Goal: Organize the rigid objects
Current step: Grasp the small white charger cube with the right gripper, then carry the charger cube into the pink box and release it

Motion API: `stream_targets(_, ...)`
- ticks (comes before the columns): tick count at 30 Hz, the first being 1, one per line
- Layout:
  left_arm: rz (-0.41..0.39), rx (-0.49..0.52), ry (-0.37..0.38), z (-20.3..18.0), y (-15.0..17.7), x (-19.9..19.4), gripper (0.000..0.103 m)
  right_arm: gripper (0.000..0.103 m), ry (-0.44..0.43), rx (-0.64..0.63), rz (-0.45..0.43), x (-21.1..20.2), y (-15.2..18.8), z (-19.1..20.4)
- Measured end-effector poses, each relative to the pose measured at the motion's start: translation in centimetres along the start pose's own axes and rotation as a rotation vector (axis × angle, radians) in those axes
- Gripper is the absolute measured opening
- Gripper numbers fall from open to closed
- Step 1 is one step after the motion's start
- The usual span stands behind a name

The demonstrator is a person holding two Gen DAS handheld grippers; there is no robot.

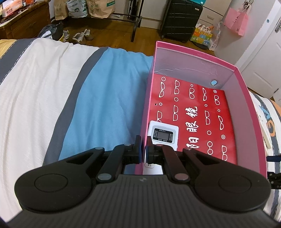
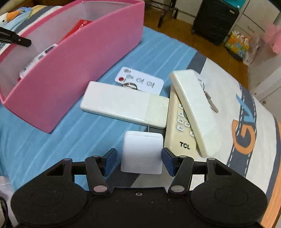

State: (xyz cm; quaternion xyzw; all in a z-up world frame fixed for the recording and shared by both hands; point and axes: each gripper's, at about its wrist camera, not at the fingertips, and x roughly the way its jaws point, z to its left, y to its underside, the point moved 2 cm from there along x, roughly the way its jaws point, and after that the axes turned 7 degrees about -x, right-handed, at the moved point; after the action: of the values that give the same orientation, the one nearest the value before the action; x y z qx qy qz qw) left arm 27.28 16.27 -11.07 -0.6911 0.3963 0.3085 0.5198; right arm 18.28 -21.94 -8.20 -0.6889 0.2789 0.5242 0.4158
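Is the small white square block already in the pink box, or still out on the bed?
Out. The white square block lies on the bedspread beside the pink box.

Beyond the bed (image 1: 43, 73), a black suitcase (image 1: 181, 19) stands on the wooden floor (image 1: 112, 41). Left of the suitcase are paper bags (image 1: 100, 7) and scattered slippers (image 1: 81, 35); right of it, a colourful carton (image 1: 203, 34) and a hanging pink bag (image 1: 237, 20).
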Motion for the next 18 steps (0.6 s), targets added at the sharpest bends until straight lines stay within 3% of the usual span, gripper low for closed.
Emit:
stream_targets(4,-0.001,-0.002,-0.001,0.0,0.0,0.0,0.004,0.062,0.007,-0.054,0.022,1.4,-0.2,0.1)
stream_targets(8,-0.001,-0.001,-0.001,0.0,0.0,0.0,0.004,0.06,-0.009,0.004,0.032,2.3,-0.4,-0.3)
stream_targets(11,0.0,-0.004,0.001,0.0,0.0,0.0,0.004,0.06,0.001,0.065,0.004,1.1,-0.4,-0.2)
stream_targets(14,-0.002,-0.001,0.001,-0.1,0.0,0.1,0.004,0.06,-0.043,0.156,-0.042,-1.0,-0.7,-0.4)
stream_targets(18,-0.005,0.004,0.0,-0.2,0.1,0.2,0.004,0.06,-0.108,0.166,-0.116,-4.9,-2.3,1.0)
